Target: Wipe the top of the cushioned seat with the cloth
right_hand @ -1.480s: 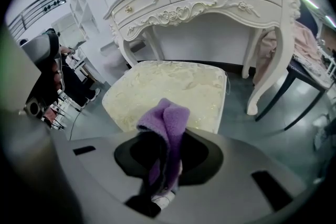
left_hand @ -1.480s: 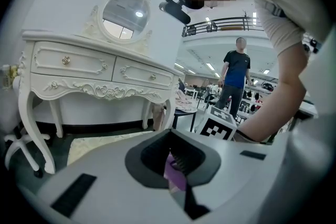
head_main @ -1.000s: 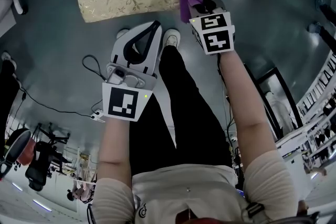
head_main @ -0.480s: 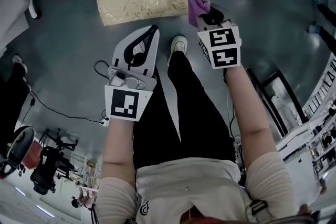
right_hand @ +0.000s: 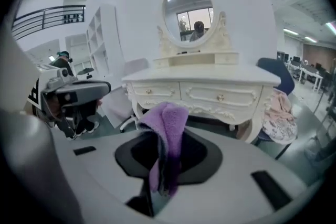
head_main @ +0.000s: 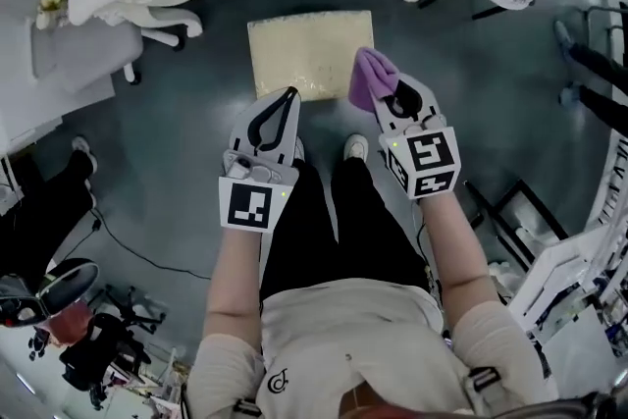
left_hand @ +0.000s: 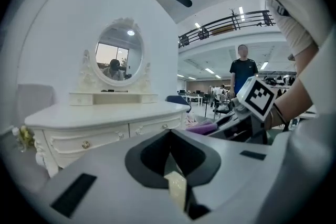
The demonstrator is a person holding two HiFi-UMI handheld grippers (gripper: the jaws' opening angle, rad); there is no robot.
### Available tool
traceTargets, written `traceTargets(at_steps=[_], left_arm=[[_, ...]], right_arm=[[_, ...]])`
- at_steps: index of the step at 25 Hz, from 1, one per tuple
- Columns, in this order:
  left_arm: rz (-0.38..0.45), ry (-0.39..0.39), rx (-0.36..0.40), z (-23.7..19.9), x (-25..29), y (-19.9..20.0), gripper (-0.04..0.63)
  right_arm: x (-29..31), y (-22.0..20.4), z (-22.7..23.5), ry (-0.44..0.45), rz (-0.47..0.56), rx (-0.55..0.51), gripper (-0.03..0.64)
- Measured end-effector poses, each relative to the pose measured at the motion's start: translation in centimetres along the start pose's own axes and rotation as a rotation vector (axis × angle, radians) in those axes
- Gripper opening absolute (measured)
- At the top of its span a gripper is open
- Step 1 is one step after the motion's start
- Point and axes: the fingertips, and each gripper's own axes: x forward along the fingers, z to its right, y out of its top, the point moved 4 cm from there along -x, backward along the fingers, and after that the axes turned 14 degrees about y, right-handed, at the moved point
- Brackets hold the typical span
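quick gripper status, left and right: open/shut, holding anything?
Left gripper: shut, jaws together, nothing held.
Right gripper: shut on the purple cloth.

You are standing in a large open hall run as an office or test space, with a bedroom corner staged inside it. A white carved dressing table [right_hand: 202, 89] with gold knobs and an oval framed mirror [right_hand: 188, 13] stands against a plain white wall. A pale gold patterned cushioned seat [head_main: 309, 54] sits in front of it on a dark grey painted floor [head_main: 167, 123]. A tall white open shelf unit [right_hand: 107, 39] stands to one side. Past the wall the hall opens out. You can see a black-railed upper gallery [left_hand: 226, 21], strip ceiling lights [left_hand: 241, 10], distant desks with office chairs [left_hand: 200, 93], and a person in a dark shirt [left_hand: 242, 68] standing there.
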Motion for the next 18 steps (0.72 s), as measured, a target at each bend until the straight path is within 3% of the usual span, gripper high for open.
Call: traceTargets(at_steps=[6, 10, 18], left_arm=[[0.109, 0.014, 0.021, -2.4, -1.5, 9.6, 0.014], [0.136, 0.029, 0.055, -3.8, -3.7, 14.8, 0.014], [0.243, 0.056, 0.129, -4.7, -7.6, 24.5, 0.013]], right_arm=[[-4.1, 11.2, -3.2, -0.005, 0.157, -0.108, 0.084], [-7.6, 17.4, -5.8, -0.005, 0.254, -0.177, 0.084], [-14.0, 24.8, -10.1, -0.025, 0.415, -0.297, 0.086]])
